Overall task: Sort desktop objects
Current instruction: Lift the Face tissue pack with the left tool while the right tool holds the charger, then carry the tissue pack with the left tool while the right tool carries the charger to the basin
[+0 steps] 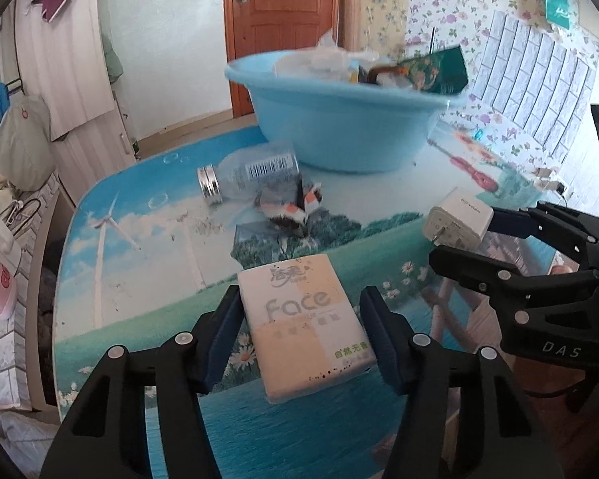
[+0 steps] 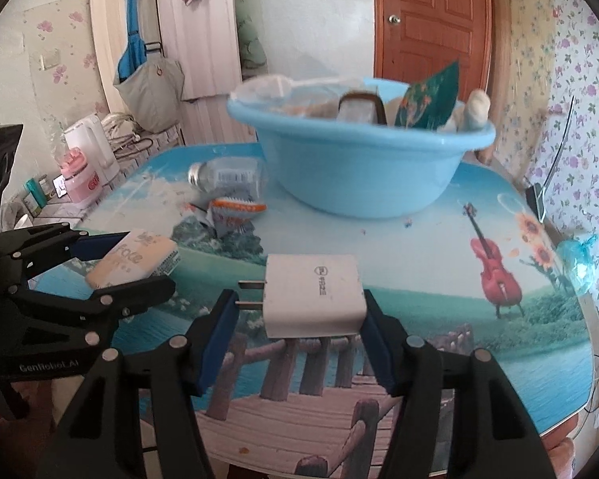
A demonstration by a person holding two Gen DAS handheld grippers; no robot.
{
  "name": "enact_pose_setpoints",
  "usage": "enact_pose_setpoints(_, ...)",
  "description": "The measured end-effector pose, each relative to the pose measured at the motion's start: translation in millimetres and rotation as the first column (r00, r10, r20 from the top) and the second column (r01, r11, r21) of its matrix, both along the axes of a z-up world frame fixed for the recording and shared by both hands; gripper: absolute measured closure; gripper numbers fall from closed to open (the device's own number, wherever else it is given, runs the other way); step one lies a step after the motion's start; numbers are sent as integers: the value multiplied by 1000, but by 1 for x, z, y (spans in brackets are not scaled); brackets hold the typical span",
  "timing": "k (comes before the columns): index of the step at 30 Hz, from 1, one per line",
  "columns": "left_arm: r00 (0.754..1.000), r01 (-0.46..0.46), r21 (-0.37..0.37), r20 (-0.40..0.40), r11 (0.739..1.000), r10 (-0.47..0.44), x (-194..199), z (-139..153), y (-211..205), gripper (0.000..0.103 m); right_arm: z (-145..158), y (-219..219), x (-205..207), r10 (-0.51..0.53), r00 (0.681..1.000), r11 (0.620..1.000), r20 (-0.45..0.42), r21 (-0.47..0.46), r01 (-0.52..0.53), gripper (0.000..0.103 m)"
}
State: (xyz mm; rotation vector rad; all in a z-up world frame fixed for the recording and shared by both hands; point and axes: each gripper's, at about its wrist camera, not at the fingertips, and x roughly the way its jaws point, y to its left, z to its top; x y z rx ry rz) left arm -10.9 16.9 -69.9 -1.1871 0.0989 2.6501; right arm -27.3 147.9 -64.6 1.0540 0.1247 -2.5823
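A peach-and-white tissue pack [image 1: 303,327] printed "Face" sits between the fingers of my left gripper [image 1: 301,293], which is shut on it just above the picture-printed table [image 1: 139,239]. The right wrist view shows the same pack [image 2: 135,259] tilted in the left gripper [image 2: 149,259]. My right gripper [image 2: 298,295] is shut on a white plug charger [image 2: 313,295], its prongs against the left finger. The charger [image 1: 457,219] and right gripper [image 1: 465,235] also show at the right of the left wrist view. Behind them stands a light blue basin [image 1: 339,135] [image 2: 359,175] holding several items.
A clear bottle [image 1: 251,175] [image 2: 223,175] lies on its side in front of the basin, with an orange-and-white wrapper [image 1: 291,205] [image 2: 235,211] beside it. A white kettle [image 2: 96,147] and a pink container [image 2: 78,175] stand off the table's left edge. A floral wall runs along the right.
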Motion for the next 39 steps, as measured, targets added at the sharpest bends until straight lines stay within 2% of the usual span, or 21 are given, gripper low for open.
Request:
enact_pose_setpoints(7,997,-23,39,-77,999,26,4,30,-8,60,19,7,6,0,999,999,-54,-38,-2,44)
enact_pose_setpoints(10,995,-25,49,-91,998,29,4,36,-10,61,24,8,6,-2,998,999,-65,-52,-1,44)
enact_pose_setpoints(27,994,-31,65,-101,997,37,6,43,-17,63,25,11,5,-6,998,997,-68,-78,0,44)
enact_pose_setpoints(31,992,-29,73,-118,997,37,6,50,-18,63,28,12,5,-6,997,997,-74,-80,0,44)
enact_pose_setpoints(39,985,-2,88,-171,996,17,2,78,-15,63,53,18,4,-14,992,995,-127,-102,1,44)
